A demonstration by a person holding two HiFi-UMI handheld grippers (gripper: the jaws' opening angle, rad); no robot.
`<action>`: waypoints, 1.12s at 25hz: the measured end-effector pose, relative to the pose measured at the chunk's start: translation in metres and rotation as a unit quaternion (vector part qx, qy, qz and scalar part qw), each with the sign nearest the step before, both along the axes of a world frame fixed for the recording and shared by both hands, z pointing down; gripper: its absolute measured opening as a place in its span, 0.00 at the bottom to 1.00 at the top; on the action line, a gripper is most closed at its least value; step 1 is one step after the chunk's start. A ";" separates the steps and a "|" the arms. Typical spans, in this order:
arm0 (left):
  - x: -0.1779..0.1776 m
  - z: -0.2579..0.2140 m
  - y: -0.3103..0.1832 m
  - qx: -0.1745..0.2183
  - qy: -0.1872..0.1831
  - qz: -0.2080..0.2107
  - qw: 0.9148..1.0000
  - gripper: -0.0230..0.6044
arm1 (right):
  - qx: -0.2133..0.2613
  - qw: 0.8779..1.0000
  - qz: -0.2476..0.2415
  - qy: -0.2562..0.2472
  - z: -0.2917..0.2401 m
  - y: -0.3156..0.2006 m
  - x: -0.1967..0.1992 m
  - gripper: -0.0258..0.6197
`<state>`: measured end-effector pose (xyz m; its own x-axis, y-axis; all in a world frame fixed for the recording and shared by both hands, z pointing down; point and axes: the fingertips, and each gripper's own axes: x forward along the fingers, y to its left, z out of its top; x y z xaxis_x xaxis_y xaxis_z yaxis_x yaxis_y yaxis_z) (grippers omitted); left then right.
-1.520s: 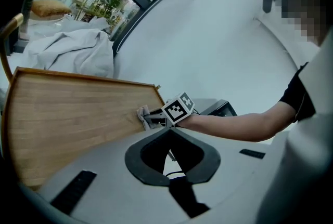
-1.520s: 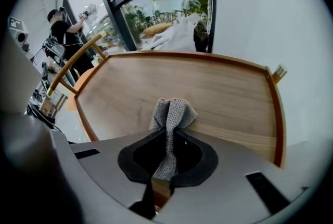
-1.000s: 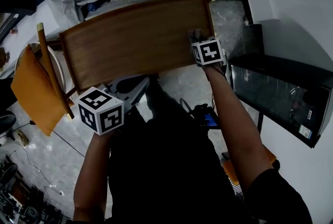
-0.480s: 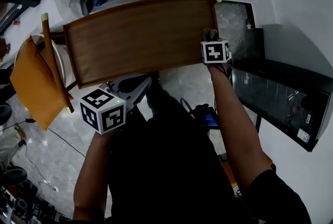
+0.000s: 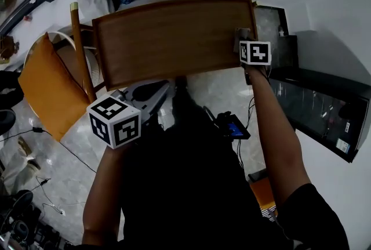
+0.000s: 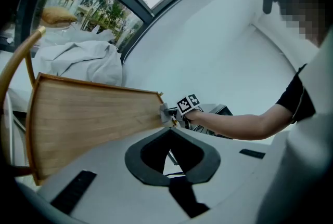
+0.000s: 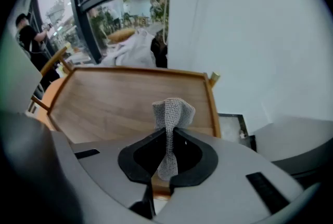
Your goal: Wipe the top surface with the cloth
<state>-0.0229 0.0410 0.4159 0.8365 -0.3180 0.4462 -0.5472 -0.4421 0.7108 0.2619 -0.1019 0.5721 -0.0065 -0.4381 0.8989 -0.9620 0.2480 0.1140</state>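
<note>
I am pinching the grey cloth (image 7: pixel 173 111) in my right gripper (image 7: pixel 169 132). It is running up between the jaws and bunching into a knitted fold above the tips, over the wooden top (image 7: pixel 119 103) close to its right rim. My left gripper (image 6: pixel 169 132) is hanging off the front edge, its jaws pressing together on nothing. Bare board is stretching leftward to the raised rim, where an orange chair (image 5: pixel 46 92) is standing.
</note>
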 end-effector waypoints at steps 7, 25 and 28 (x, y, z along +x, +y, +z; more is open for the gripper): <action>-0.104 -0.005 0.020 0.005 -0.017 -0.029 0.999 0.05 | 0.032 0.985 -0.100 -0.136 -0.022 0.012 -0.212 0.10; -0.230 0.012 0.081 -0.020 -0.027 -0.057 0.998 0.05 | -0.075 0.943 -0.243 -0.215 0.034 0.108 -0.509 0.10; -0.234 0.014 0.085 -0.024 -0.027 -0.056 0.998 0.05 | -0.087 0.939 -0.273 -0.191 0.050 0.124 -0.517 0.10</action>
